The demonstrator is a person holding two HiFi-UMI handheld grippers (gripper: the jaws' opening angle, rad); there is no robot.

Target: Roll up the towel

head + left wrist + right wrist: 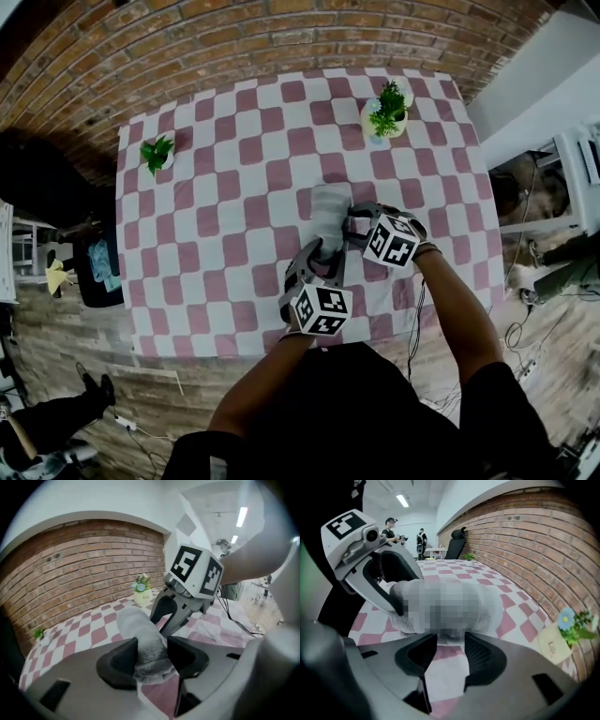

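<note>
In the head view, the towel (330, 214) is lying as a short roll near the middle of the checked tabletop (216, 206), its length running from 6 toward 12 o'clock. The left hand-held gripper (319, 262) is taking its 6 o'clock end and the right hand-held gripper (356, 225) is meeting its 3 o'clock side. The two potted plants (157, 153) (386, 111) are standing well apart from it, so a knock looks unlikely. In the left gripper view, the jaws are pinching the roll's near end and squashing it. Pulling from that one end is risking the inner layers sliding out like a telescope. In the right gripper view, the jaws are standing only partly closed. Their tips seem to be nipping the roll's lower edge, with bare cloth showing between them lower down. That hold is looking shallow, so the outer wrap may slip free and the roll spring loose. With the tips so near the cloth, they may also be catching it and dragging it along.
</note>
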